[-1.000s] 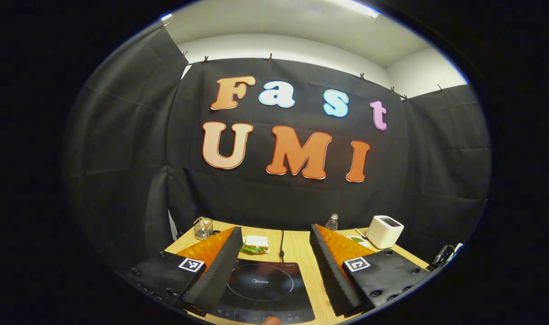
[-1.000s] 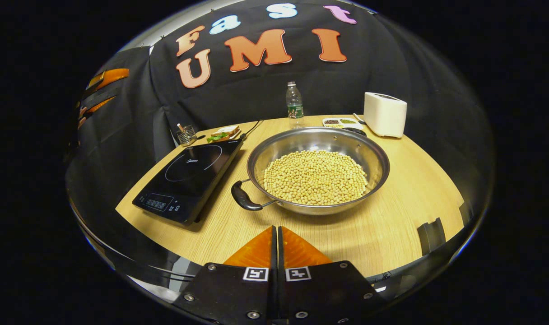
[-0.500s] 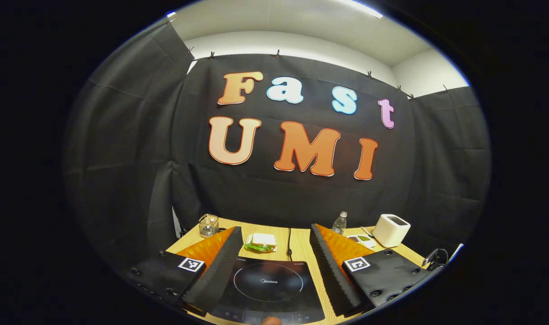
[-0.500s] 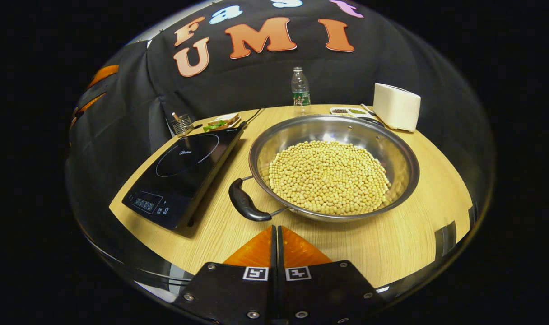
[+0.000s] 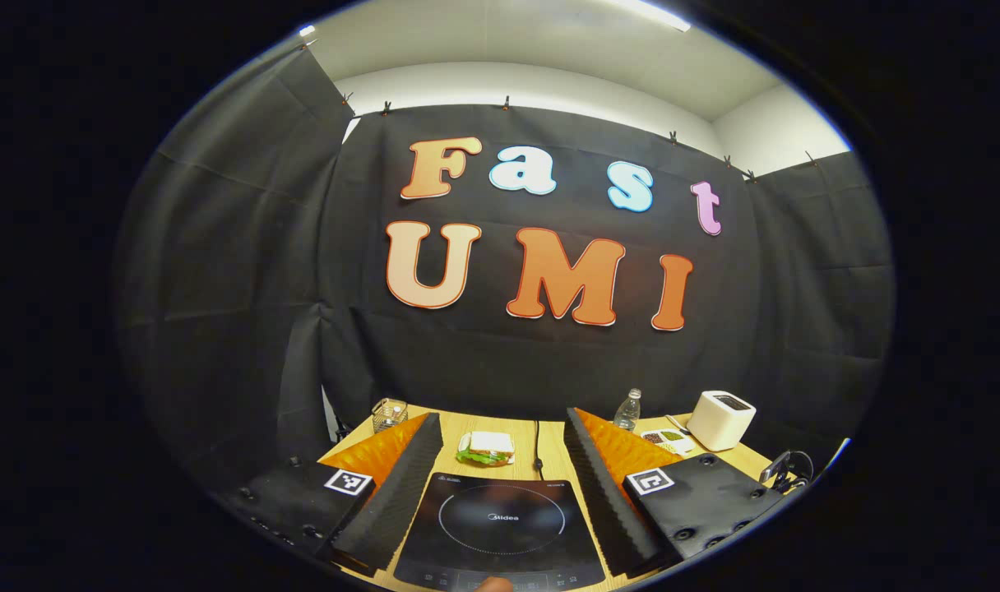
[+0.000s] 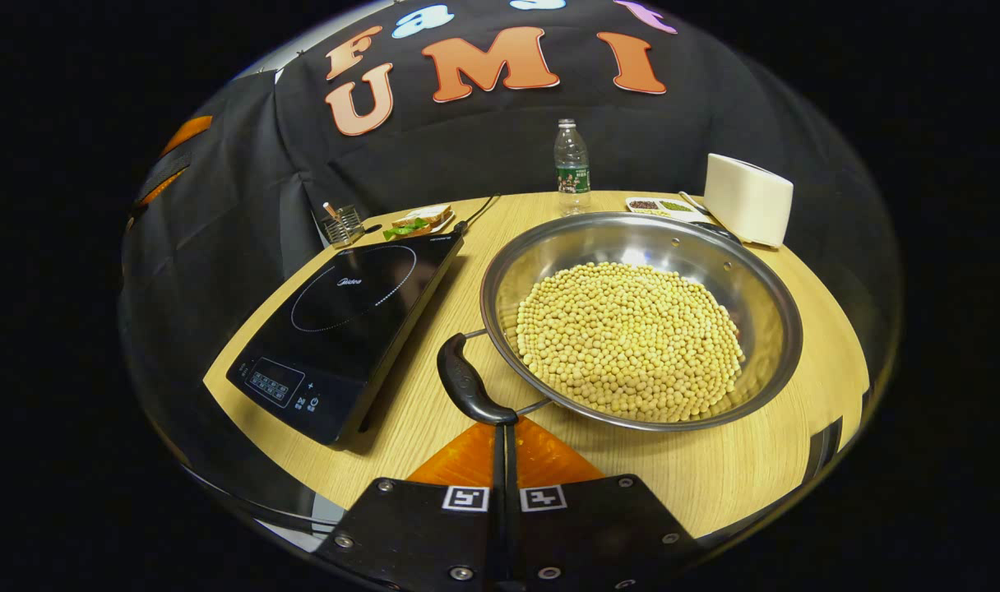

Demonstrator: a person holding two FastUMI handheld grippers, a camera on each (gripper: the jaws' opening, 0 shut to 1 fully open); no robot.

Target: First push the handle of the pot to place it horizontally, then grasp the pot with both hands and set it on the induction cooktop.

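Observation:
A wide steel pot [image 6: 763, 271] full of yellow soybeans [image 6: 627, 337] stands on the wooden table in the right gripper view. Its black near handle [image 6: 465, 388] points toward me at the front left; a far handle [image 6: 718, 232] sits at the back right. My right gripper [image 6: 504, 424] is shut with nothing held, its tips right at the near handle's end. The black induction cooktop [image 6: 348, 316] lies left of the pot. In the left gripper view my left gripper [image 5: 500, 448] hangs open above the cooktop [image 5: 500, 526], high over the table.
At the table's back stand a white toaster [image 6: 747, 210], a water bottle [image 6: 571, 167], a small dish tray [image 6: 660, 204], a sandwich on a plate [image 6: 414, 222] and a wire basket [image 6: 341, 226]. The cooktop's cord [image 6: 475, 215] runs back. Another orange-fingered gripper [image 6: 171, 160] hangs at the far left.
My right gripper has moved forward and down toward the pot, and its tips now reach the near handle. The left gripper drifted slightly, still open over the cooktop.

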